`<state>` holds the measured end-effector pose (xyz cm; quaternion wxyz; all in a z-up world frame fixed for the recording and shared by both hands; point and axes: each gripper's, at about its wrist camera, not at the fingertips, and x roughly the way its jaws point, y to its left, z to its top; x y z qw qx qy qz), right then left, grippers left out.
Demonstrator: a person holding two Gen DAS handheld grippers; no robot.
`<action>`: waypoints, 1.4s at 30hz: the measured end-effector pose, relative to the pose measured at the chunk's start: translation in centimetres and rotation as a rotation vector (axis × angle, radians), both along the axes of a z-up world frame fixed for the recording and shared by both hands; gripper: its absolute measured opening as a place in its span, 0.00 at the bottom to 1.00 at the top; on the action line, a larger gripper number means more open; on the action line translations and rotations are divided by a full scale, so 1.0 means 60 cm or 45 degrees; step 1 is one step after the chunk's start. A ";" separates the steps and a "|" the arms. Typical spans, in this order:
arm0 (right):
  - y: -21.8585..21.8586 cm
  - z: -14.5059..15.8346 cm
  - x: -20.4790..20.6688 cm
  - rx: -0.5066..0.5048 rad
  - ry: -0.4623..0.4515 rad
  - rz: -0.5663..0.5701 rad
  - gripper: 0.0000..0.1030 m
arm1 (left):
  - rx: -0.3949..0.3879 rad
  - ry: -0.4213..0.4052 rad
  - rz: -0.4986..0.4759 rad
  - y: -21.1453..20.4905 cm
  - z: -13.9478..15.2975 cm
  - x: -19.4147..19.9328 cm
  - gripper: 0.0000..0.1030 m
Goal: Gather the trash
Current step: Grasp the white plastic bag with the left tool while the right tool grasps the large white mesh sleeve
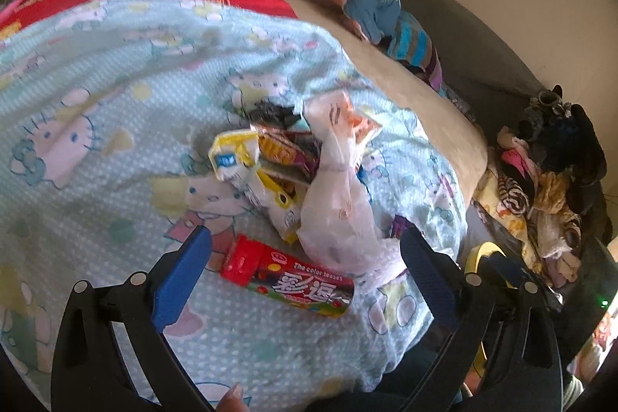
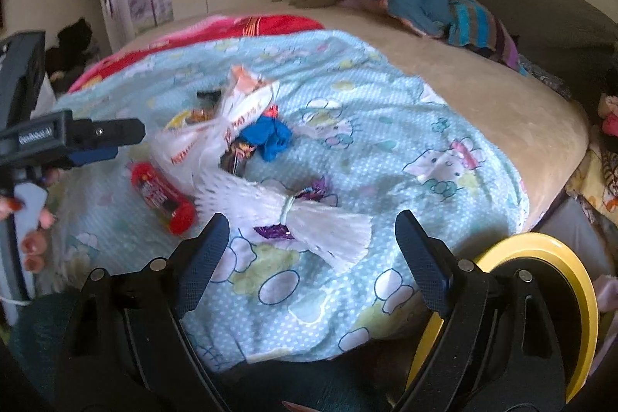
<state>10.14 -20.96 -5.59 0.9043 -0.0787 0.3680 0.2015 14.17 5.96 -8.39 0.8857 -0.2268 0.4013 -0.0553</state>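
Both your grippers hang over the trash heap on the light-blue cartoon sheet [image 1: 116,72]. Left gripper [image 1: 305,259]: jaws spread wide, nothing between the pads, the red candy tube [image 1: 287,277] lying just ahead of them. Right gripper [image 2: 311,238]: also wide and empty, with the white foam net sleeve [image 2: 293,215] ahead of it.

Handling, as I judge it:
- Tube: stiff, light, glossy, likely to roll. Pinch it across the middle of the barrel, not at the red cap.
- Foam sleeve: very soft and springy. Take it at the cinched waist.
- White plastic bag [image 1: 340,180] and crumpled wrappers [image 1: 266,157]: flimsy, slippery. Grab bunched folds.

The yellow-rimmed bin [image 2: 556,277] sits beside the bed, at your right.
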 end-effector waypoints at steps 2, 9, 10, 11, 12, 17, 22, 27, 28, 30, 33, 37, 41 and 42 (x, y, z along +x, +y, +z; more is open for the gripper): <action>0.005 -0.008 0.008 -0.020 0.011 0.012 0.76 | -0.007 0.014 -0.022 -0.006 -0.004 0.004 0.90; 0.021 -0.039 0.041 -0.070 0.090 0.033 0.66 | -0.009 0.070 -0.093 -0.021 -0.025 0.033 0.80; 0.023 -0.044 0.045 -0.077 0.106 0.035 0.63 | -0.007 0.072 -0.095 -0.020 -0.026 0.035 0.79; 0.025 -0.049 0.047 -0.085 0.123 0.036 0.58 | -0.006 0.073 -0.097 -0.020 -0.028 0.038 0.77; 0.026 -0.055 0.051 -0.091 0.146 0.040 0.56 | -0.002 0.074 -0.096 -0.019 -0.029 0.041 0.73; 0.023 -0.074 0.052 -0.101 0.200 0.034 0.43 | -0.015 0.089 -0.119 -0.022 -0.036 0.050 0.60; 0.014 -0.082 0.052 -0.096 0.217 0.025 0.32 | -0.016 0.086 -0.144 -0.027 -0.036 0.053 0.49; 0.010 -0.083 0.051 -0.066 0.217 0.033 0.17 | -0.004 0.072 -0.164 -0.033 -0.033 0.051 0.38; 0.010 -0.082 0.050 -0.056 0.215 0.035 0.15 | 0.002 0.065 -0.165 -0.034 -0.031 0.051 0.36; 0.008 -0.077 0.046 -0.025 0.207 0.040 0.12 | 0.016 0.041 -0.165 -0.037 -0.025 0.047 0.35; 0.001 -0.067 0.042 0.025 0.194 0.034 0.10 | 0.031 -0.026 -0.160 -0.037 -0.010 0.037 0.30; -0.009 -0.045 0.031 0.097 0.159 0.029 0.10 | 0.029 -0.094 -0.141 -0.031 0.005 0.023 0.28; -0.013 -0.027 0.020 0.142 0.136 0.025 0.10 | 0.004 -0.137 -0.103 -0.021 0.015 0.013 0.26; -0.014 -0.023 0.017 0.152 0.132 0.023 0.10 | -0.006 -0.148 -0.089 -0.017 0.018 0.010 0.26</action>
